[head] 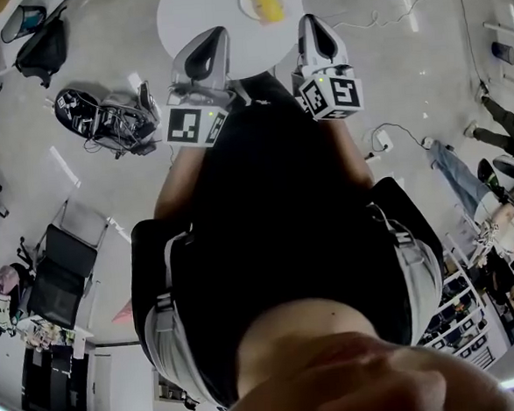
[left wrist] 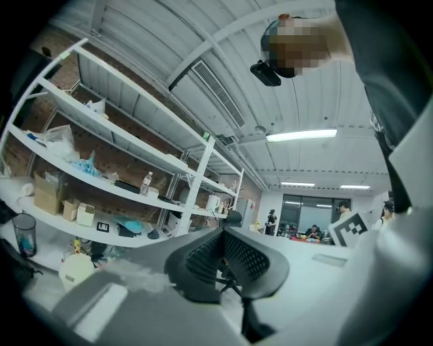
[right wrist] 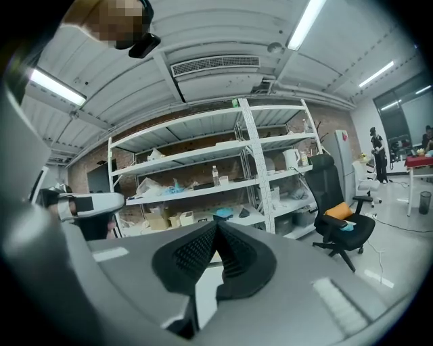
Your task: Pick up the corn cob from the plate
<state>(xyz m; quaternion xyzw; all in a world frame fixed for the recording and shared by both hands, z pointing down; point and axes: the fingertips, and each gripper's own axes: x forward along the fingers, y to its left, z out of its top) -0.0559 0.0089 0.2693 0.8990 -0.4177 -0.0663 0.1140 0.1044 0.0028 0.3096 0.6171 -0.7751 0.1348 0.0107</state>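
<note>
Corn cob point(head: 266, 2) lies on a white plate point(head: 244, 1) on the far side of a round white table point(head: 189, 13), top centre of the head view. Its long axis runs roughly away from the person, tilted a little, so close to the line both grippers point along. The left gripper point(head: 212, 36) and right gripper point(head: 309, 23) are side by side and appear over the table's near edge. The cob is ahead of both and between their two lines. From the right gripper it sits ahead and to the left; from the left gripper, ahead and to the right. The right looks a shade nearer, though the margin is small. Neither touches the plate or the cob, and both are well apart from it. In the left gripper view the jaws are together, pads meeting at the tip, nothing between them. The right gripper view shows the same: closed and empty. Both views look out across the room at shelving point(right wrist: 203, 169) (no plate or cob in either, so the cob probably lies below their line of sight). Judgement: the nearer gripper needs to spread its jaws, tip downward and swing inward toward the plate. With the cob lying along the approach, jaws closing sideways should span its narrow width.
</note>
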